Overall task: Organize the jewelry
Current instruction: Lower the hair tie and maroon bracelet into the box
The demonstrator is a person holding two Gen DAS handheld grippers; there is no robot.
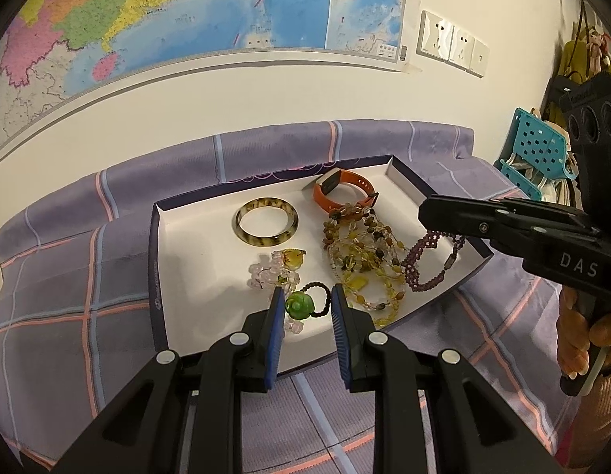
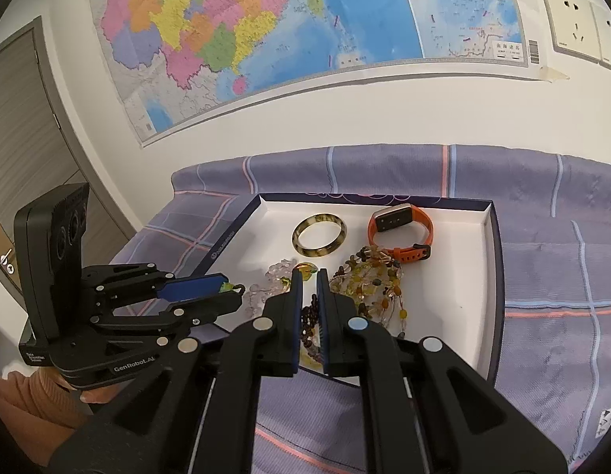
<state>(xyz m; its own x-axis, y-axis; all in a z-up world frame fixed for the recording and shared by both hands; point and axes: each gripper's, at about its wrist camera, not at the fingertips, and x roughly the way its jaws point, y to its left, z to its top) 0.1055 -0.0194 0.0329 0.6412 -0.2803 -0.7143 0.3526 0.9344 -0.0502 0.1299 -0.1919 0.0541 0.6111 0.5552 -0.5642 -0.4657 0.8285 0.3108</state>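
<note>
Jewelry in white tray (image 1: 194,260) on plaid cloth.
Left gripper (image 1: 307,308) pinches green pendant (image 1: 299,305) (black cord attached); right gripper (image 2: 309,280) pinches purple bead bracelet (image 1: 427,260).

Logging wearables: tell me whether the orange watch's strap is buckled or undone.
Buckled: the orange watch forms a closed loop, its strap end fastened, inside the white box.

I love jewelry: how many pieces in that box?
6: bangle and orange watch at the back, yellow bead tangle centre, purple beads right, pink crystals left, green charm in front. The tangle may hide more.
</note>
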